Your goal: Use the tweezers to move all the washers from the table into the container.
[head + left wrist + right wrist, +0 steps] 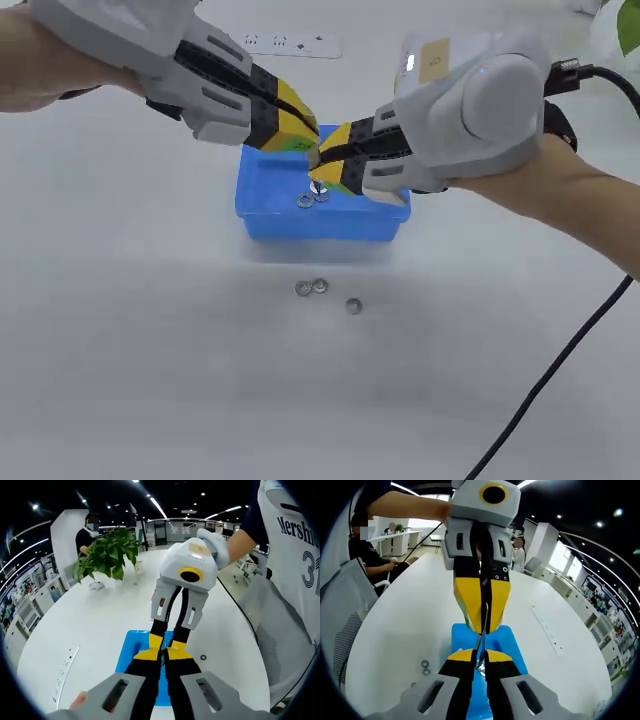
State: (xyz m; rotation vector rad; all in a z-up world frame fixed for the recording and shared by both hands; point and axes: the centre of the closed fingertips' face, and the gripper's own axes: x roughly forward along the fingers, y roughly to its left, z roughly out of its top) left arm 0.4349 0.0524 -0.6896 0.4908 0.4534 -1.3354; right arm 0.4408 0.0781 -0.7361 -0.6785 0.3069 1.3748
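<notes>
A blue container [320, 226] stands mid-table, with two washers [305, 201] lying inside. My left gripper [305, 148] and right gripper [335, 168] meet tip to tip just above it. Both are shut on thin metal tweezers [481, 642] that point down into the container. A washer [318, 188] sits at the tweezers' tip, just above the container floor. Three loose washers [319, 287] lie on the white table in front of the container; two of them [425, 667] show left of my right gripper [480, 657]. My left gripper [163, 656] faces the right one over the container [131, 652].
A white power strip [290, 43] lies flat behind the container. A black cable [560, 360] trails from the right gripper across the table's right side. A potted plant [107, 555] stands far off on the table. Seated and standing people are beyond the table's edge.
</notes>
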